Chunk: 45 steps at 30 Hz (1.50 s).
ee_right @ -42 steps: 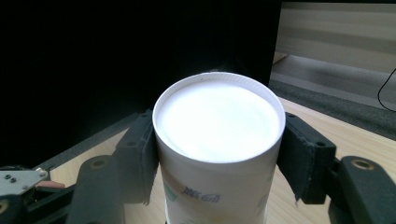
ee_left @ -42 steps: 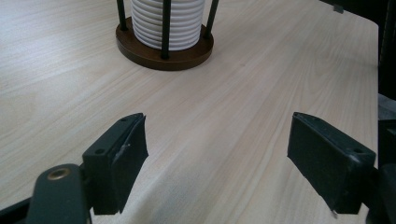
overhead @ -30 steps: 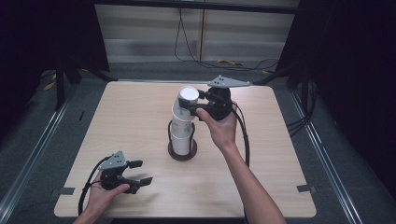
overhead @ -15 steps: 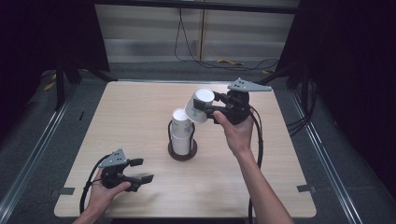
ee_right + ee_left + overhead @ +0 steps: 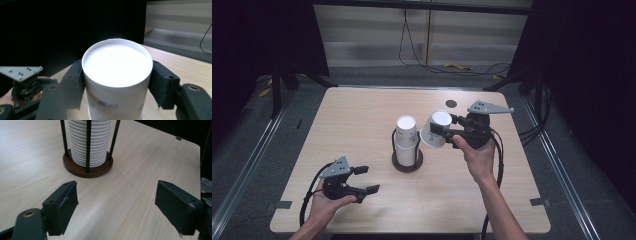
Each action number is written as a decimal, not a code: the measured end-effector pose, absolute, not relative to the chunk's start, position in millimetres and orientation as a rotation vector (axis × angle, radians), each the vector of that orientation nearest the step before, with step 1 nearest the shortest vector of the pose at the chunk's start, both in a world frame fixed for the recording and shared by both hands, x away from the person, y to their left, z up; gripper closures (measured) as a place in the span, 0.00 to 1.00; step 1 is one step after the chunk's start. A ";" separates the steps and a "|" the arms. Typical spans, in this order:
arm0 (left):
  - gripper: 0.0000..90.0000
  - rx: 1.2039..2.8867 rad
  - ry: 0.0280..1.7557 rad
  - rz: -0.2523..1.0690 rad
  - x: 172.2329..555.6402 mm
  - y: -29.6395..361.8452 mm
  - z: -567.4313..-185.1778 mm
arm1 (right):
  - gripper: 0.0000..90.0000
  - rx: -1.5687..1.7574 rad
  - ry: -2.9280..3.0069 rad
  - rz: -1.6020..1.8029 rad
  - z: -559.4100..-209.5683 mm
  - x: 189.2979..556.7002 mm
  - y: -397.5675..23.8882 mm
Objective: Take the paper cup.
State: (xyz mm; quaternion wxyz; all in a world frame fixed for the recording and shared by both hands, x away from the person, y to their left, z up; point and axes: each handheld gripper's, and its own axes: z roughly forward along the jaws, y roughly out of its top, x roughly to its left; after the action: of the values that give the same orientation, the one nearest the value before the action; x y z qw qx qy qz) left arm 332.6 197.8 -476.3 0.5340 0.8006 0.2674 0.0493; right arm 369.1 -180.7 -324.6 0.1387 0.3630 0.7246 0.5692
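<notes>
The right gripper [image 5: 443, 131] has its jaws clamped on a single white paper cup [image 5: 435, 129], one pad on each side of the cup's wall, as the right gripper view makes plain [image 5: 117, 82]. The cup is in the air just to the right of the cup holder [image 5: 407, 159], tipped over so its closed bottom faces up and toward the holder. It is clear of the stack of cups [image 5: 406, 137] that stands inside the holder's black rods, bottoms up, near the middle of the counter [image 5: 362, 115].

So, as I judge it, one cup has been lifted off the stack and is off to the side; setting it down on the counter is yet to come, and the rest of the stack has not been dealt with.

The left gripper [image 5: 362, 180] rests low, in front of the holder and to its left. Its jaws have just been opening and stand wide apart with nothing between them; in the left gripper view the wooden base [image 5: 87, 167] lies beyond them.

The stack's top is cut off in the left gripper view, so the cups cannot be counted. The green print on the held cup is too blurred to read. The small dark round mark [image 5: 451, 103] behind the holder is too small to identify.
</notes>
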 end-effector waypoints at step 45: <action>0.18 1.915 0.460 0.041 345.2 143.7 -452.6 | 0.40 0.965 2.393 1.745 -402.1 346.8 -149.7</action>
State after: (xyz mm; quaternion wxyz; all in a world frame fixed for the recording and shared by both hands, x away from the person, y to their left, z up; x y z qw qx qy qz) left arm 345.2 143.7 -452.6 0.5531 0.8099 0.1945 0.0174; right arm 346.8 -149.7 -402.1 0.0134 0.3096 0.7682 0.5603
